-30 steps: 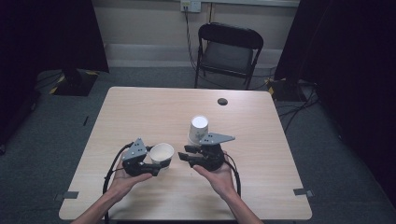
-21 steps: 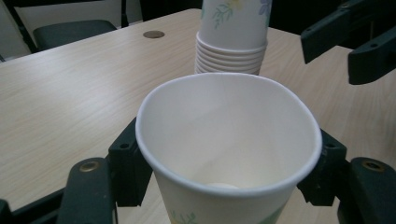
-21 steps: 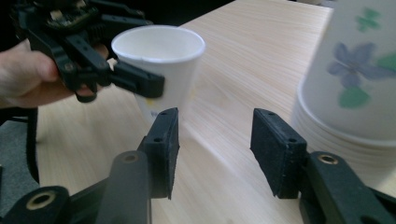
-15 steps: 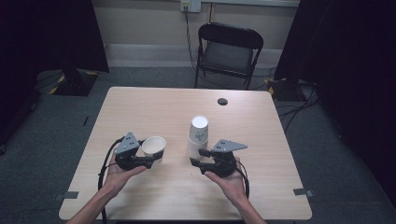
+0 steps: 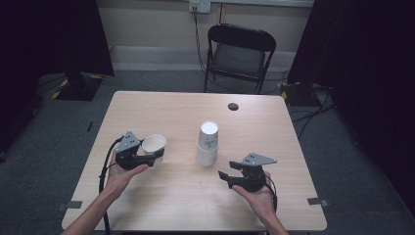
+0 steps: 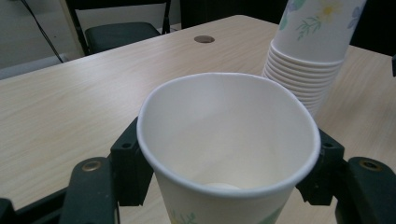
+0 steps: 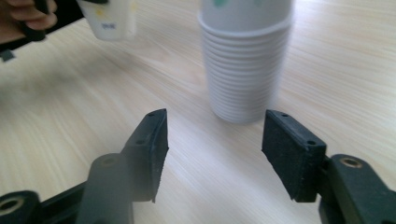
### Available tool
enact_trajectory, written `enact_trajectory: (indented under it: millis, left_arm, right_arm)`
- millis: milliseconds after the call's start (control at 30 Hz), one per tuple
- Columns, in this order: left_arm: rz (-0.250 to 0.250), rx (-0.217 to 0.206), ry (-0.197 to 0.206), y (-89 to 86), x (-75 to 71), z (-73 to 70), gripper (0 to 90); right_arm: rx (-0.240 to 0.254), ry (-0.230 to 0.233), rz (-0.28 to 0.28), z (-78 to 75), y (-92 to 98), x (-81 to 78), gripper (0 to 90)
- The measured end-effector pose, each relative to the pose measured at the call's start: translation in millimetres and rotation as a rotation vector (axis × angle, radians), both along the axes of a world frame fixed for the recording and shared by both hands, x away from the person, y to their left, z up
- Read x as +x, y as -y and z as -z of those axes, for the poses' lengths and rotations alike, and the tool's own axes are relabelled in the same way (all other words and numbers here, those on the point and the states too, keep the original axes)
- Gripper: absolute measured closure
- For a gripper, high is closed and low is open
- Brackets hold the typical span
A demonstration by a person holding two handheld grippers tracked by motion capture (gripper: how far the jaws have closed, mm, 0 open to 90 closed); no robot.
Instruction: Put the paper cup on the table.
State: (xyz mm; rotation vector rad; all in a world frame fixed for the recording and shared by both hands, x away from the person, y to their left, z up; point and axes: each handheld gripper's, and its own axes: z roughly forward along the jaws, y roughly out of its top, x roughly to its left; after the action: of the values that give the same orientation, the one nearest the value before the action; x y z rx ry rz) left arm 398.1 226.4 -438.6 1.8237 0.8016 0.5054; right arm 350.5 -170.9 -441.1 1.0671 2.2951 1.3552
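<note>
A: On the table's left, left gripper [image 5: 155, 154] clamps the single white floral paper cup [image 5: 153, 145], upright, apart from the inverted cup stack [image 5: 207, 143].
B: Right gripper [image 5: 224, 176] gapes empty. Set the cup down level before releasing.

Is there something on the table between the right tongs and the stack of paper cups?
No. In the right gripper view, bare wood lies between the open right tongs and the stack of paper cups. The high view shows the same gap.

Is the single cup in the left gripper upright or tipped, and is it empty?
Upright and empty: the paper cup sits mouth-up between the left gripper's jaws, and its bare white interior is visible in the left gripper view.
</note>
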Motion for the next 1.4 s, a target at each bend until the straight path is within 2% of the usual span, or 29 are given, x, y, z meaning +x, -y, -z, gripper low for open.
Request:
enact_trajectory:
  millis: [133,267,400,467,500,600,733,833,967,1100,1167,1233,1333,1400]
  left_arm:
    - [-0.019,-0.011,0.006,-2.6,6.7,-0.3,33.3]
    - [-0.035,-0.022,-0.017,-4.8,16.4,8.0,33.4]
    - [-0.057,-0.028,-0.018,-5.1,22.6,13.0,33.5]
    - [-0.08,-0.013,-0.022,-3.8,25.0,15.7,33.2]
    - [-0.08,-0.019,-0.018,-3.2,25.9,16.4,33.2]
    - [-0.079,0.006,-0.004,-1.4,29.7,20.2,33.2]
    - [-0.094,0.002,0.002,0.0,34.2,24.9,33.1]
    - [-0.099,0.026,-0.003,2.7,39.3,31.2,33.0]
    - [-0.096,0.022,-0.001,3.7,42.6,35.0,32.9]
    - [-0.086,0.045,-0.012,2.7,42.8,37.9,32.6]
    - [-0.092,0.017,-0.015,1.5,43.5,38.4,32.4]
    - [-0.093,0.024,-0.011,1.3,44.0,38.8,32.4]
    - [-0.082,0.04,-0.023,1.6,44.7,42.1,31.8]
    - [-0.076,0.034,-0.025,1.5,45.0,42.2,31.2]
  right_arm:
    - [-0.012,-0.003,0.026,3.5,10.6,0.3,36.7]
    - [-0.04,-0.015,0.07,9.9,29.7,2.1,33.5]
    - [-0.056,-0.023,0.088,14.9,39.6,3.8,32.5]
    - [-0.079,-0.036,0.105,18.9,46.2,5.6,32.3]
    - [-0.094,-0.037,0.116,21.9,50.1,6.8,32.2]
    - [-0.109,-0.059,0.146,31.0,61.2,10.9,30.9]
    - [-0.126,-0.07,0.163,36.0,67.1,13.5,30.1]
    - [-0.14,-0.079,0.192,41.3,74.0,15.8,29.8]
    - [-0.162,-0.086,0.201,45.2,75.7,17.2,29.4]
    - [-0.198,-0.09,0.202,49.6,73.2,17.9,28.6]
    - [-0.2,-0.092,0.199,51.9,72.6,17.7,28.0]
    - [-0.219,-0.072,0.196,54.4,70.9,16.1,26.6]
    - [-0.213,-0.053,0.204,57.1,68.4,13.3,24.5]
    - [-0.211,-0.049,0.205,57.6,67.8,12.0,24.4]
